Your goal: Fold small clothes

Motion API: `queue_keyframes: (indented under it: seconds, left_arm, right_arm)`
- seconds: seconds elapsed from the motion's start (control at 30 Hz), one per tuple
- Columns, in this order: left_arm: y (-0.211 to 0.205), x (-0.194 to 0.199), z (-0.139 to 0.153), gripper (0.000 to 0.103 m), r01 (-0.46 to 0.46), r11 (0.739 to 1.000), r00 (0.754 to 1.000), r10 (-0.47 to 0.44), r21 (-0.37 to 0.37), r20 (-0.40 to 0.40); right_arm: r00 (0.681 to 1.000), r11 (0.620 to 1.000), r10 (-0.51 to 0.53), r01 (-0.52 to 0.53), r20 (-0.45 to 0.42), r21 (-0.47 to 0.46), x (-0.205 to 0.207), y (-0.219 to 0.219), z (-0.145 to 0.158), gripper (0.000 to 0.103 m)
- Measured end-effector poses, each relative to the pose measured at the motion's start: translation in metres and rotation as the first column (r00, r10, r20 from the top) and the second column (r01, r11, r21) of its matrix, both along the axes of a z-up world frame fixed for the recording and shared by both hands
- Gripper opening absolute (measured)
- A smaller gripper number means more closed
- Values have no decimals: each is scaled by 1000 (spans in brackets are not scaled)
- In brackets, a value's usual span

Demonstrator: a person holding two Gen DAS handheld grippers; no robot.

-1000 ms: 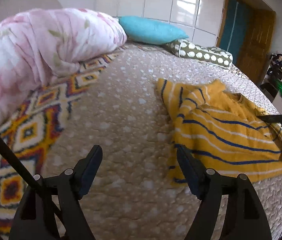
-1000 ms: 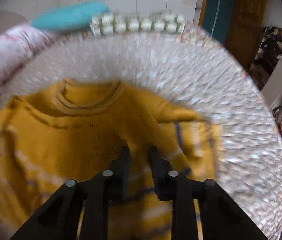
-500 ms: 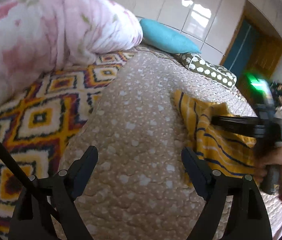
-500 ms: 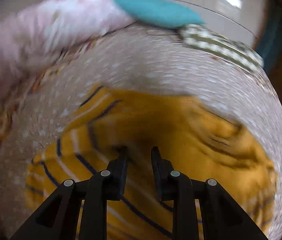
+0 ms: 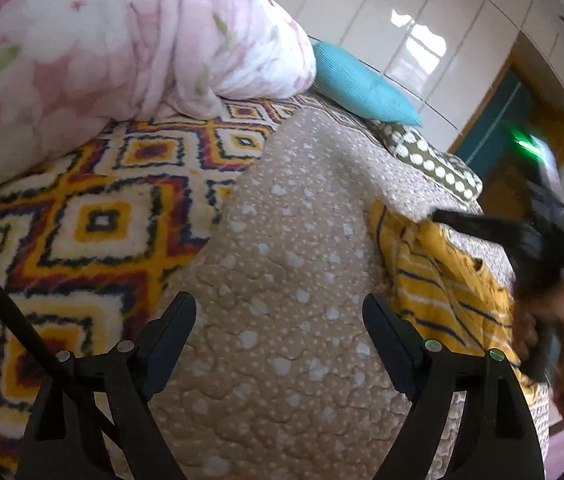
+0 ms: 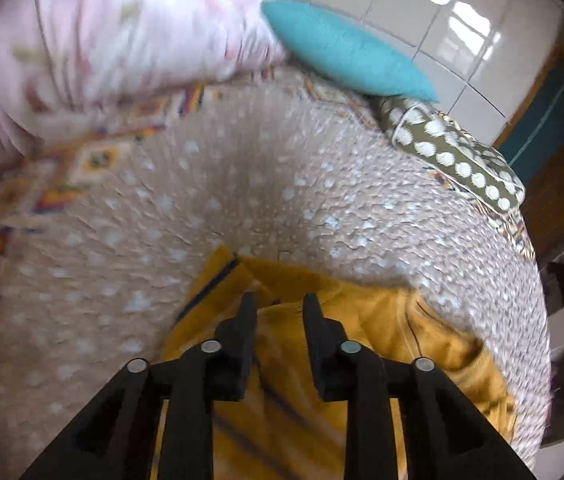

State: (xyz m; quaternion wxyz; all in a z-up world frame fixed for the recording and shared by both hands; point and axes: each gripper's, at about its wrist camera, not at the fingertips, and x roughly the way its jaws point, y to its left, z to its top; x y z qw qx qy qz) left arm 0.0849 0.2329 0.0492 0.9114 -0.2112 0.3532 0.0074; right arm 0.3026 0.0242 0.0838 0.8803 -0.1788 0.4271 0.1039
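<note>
Here the right gripper (image 6: 275,304), fingers clenched on a yellow striped sweater (image 6: 382,320), could drag it crooked across the bed (image 5: 282,240) while the left gripper (image 5: 279,320) hangs released, unable to pin the cloth.

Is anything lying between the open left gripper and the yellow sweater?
Nothing visible. Only bare beige quilt separates the left gripper from the yellow striped sweater, which the right gripper is holding.

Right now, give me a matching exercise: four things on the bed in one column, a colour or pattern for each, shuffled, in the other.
Things:
1. sweater
2. duvet
3. pillow
4. blanket

Looks:
A. solid teal
B. pink floral
C. mustard yellow with navy stripes
D. diamond pattern in orange, white and dark lines

Pairs: 1-C, 2-B, 3-A, 4-D
</note>
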Motion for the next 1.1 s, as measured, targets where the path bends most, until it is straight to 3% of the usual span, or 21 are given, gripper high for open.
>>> queue_keyframes:
  seconds: [0.13, 0.27, 0.4, 0.53, 0.57, 0.63, 0.73, 0.83, 1.0, 1.1]
  left_arm:
    - [10, -6, 1, 84, -41, 999, 999, 41, -24, -1]
    - [17, -9, 2, 84, -74, 997, 997, 74, -20, -1]
    - [20, -10, 0, 84, -94, 995, 996, 94, -16, 0]
    - [21, -12, 0, 84, -108, 994, 994, 108, 2, 2]
    - [23, -13, 1, 84, -113, 994, 994, 113, 2, 4]
    - [29, -15, 4, 84, -130, 991, 991, 130, -3, 16]
    - [38, -18, 8, 84, -166, 986, 986, 166, 2, 31]
    - [46, -19, 6, 84, -193, 981, 981, 193, -10, 24]
    - [45, -18, 3, 84, -191, 981, 982, 191, -26, 4]
    - [34, -18, 7, 84, -170, 985, 985, 170, 0, 16]
  right_arm:
    - [990, 988, 135, -133, -26, 79, -66, -6, 12, 26]
    - [948, 949, 311, -306, -72, 69, -135, 6, -2, 27]
    - [912, 910, 403, -408, -74, -79, -171, 31, -41, 28]
    - [927, 887, 376, -360, -1, -288, -167, 49, -73, 24]
    - [934, 900, 358, -346, -6, -264, -162, 50, -74, 16]
    - [950, 934, 312, -311, -24, -177, -154, 50, -67, 10]
    - [956, 957, 290, -290, -41, -18, -150, 53, -49, 8]
    - [959, 960, 277, -274, -50, 55, -152, 60, -46, 8]
    - [964, 959, 243, -222, -106, 175, -144, 46, -57, 20]
    - [963, 942, 249, -218, -98, 256, -156, 30, -43, 25]
